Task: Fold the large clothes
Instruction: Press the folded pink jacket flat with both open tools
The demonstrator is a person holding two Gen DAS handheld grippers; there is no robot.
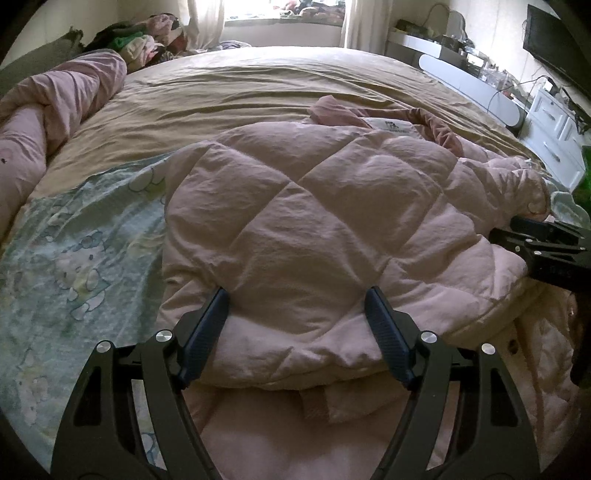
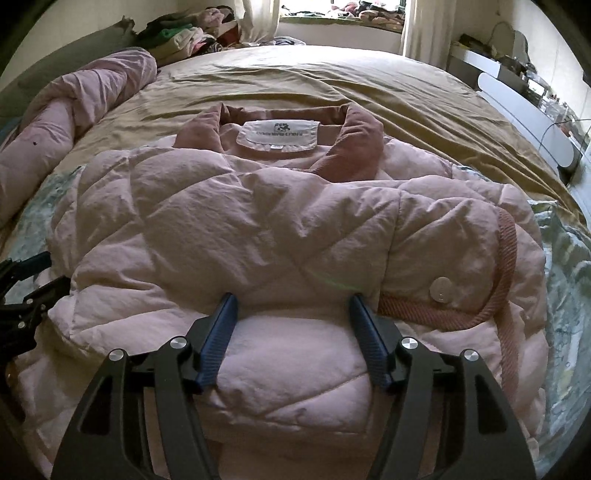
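Left wrist view: right gripper [image 1: 517,230] cut off by the right edge, only its fingertips and part of its body show; whether it grips cannot be told. Quilted jacket [image 1: 314,221]: lower hem hidden behind the left gripper [image 1: 295,334] frame. Right wrist view: label [image 2: 279,134] lettering too small to read. Clothes pile [image 2: 184,35] by the window too far to sort into items. Bed [image 2: 332,81]: near part hidden under the jacket.

Bed [image 2: 332,81] covered by tan sheet, pink quilted jacket [image 2: 258,229] laid on it, rolled pink duvet [image 2: 74,110] at left edge, patterned blue blanket [image 1: 85,240] spread beneath.
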